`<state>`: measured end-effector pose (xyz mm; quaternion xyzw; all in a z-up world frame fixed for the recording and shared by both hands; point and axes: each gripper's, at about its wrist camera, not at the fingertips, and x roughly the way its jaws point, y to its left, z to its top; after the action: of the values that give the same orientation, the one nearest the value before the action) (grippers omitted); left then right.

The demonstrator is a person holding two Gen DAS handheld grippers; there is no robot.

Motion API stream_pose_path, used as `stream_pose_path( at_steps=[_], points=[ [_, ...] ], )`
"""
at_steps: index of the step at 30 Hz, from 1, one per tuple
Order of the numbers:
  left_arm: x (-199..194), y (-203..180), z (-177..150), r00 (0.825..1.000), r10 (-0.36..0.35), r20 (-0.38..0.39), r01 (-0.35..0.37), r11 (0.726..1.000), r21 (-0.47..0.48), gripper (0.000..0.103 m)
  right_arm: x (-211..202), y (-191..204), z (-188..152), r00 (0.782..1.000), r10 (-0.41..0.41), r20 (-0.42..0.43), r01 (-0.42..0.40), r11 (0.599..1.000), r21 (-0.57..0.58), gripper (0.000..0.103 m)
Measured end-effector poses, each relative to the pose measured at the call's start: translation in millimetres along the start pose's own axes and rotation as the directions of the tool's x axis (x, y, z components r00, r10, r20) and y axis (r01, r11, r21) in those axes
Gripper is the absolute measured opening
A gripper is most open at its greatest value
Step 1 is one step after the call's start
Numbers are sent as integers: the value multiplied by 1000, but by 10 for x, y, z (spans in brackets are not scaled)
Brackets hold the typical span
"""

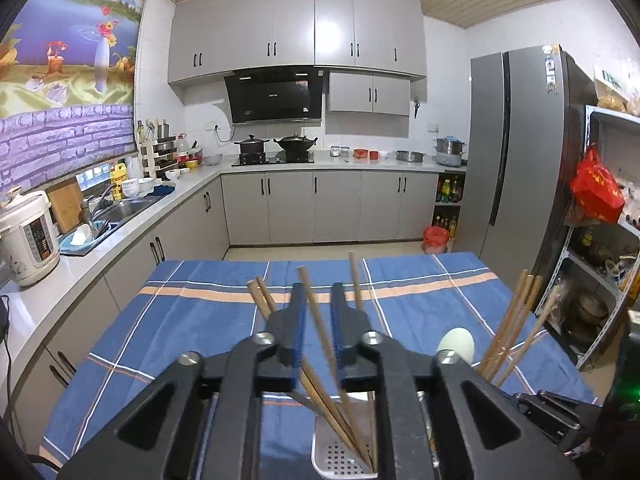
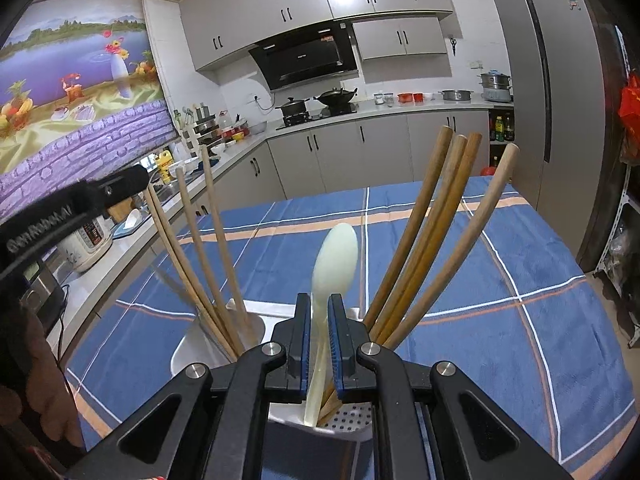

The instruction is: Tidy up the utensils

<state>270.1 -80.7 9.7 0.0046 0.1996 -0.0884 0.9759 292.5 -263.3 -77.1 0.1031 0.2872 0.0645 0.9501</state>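
A metal utensil holder [image 2: 348, 420] with a perforated bottom stands on the blue plaid tablecloth [image 2: 500, 280]. Wooden chopsticks [image 2: 212, 264] lean in its left compartment, several thicker wooden handles [image 2: 432, 220] in its right. My right gripper [image 2: 319, 308] has its jaws around the stem of a pale green spoon [image 2: 334, 256] standing in the holder. My left gripper [image 1: 318, 294] hovers over the holder [image 1: 340, 456]; a blurred chopstick [image 1: 316, 320] passes between its parted fingers, apparently loose. The spoon [image 1: 456, 344] and handles [image 1: 512, 328] show at right.
The table's far edge faces grey kitchen cabinets [image 1: 332, 208]. A counter with a rice cooker [image 1: 28, 236] and sink [image 1: 124, 208] runs along the left. A grey fridge [image 1: 520, 160] and metal shelves [image 1: 608, 240] stand at right.
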Motion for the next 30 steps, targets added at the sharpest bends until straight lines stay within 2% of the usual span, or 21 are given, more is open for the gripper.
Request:
stream_pose_path(
  at_steps=[1, 2, 4, 8, 11, 12, 16, 19, 24, 27, 30],
  points=[
    [-51, 3, -4, 1000, 0, 7, 1, 1000, -6, 29, -21, 13, 8, 1000, 1, 1, -1, 1000, 0, 12],
    [-97, 12, -7, 1000, -1, 14, 1, 1000, -10, 31, -52, 16, -1, 1000, 2, 3, -2, 1000, -1, 15],
    [-182, 29, 0, 1000, 0, 21, 1, 1000, -17, 32, -113, 26, -24, 1000, 2, 8, -2, 1000, -6, 19],
    [-334, 73, 25, 1000, -2, 26, 3, 999, -38, 32, -244, 32, -66, 1000, 3, 11, -3, 1000, -8, 19],
    [-514, 128, 47, 999, 8, 42, -6, 999, -52, 43, -355, 39, -89, 1000, -2, 16, 2, 1000, -4, 22],
    [-569, 134, 47, 999, 14, 49, -11, 998, -55, 49, -412, 31, -106, 1000, -3, 18, 3, 1000, -4, 25],
    [-881, 224, 24, 994, 56, 90, -50, 997, -66, 71, -586, 34, -172, 1000, -10, 21, 10, 1000, 2, 36],
    [-1099, 284, -34, 991, 95, 94, -90, 994, -60, 78, -717, 37, -239, 1000, -13, 13, 12, 1000, 12, 39],
    [-1348, 360, -169, 986, 158, 59, -155, 987, -43, 88, -955, 68, -376, 1000, -14, 0, 14, 1000, 21, 46],
    [-1548, 399, -275, 975, 215, 47, -213, 976, -52, 97, -1085, 113, -434, 1000, -8, -4, 8, 1000, 20, 47],
    [-1749, 413, -357, 967, 251, 53, -247, 967, -66, 101, -1219, 178, -494, 1000, -1, -5, 1, 1000, 9, 50]
  ],
)
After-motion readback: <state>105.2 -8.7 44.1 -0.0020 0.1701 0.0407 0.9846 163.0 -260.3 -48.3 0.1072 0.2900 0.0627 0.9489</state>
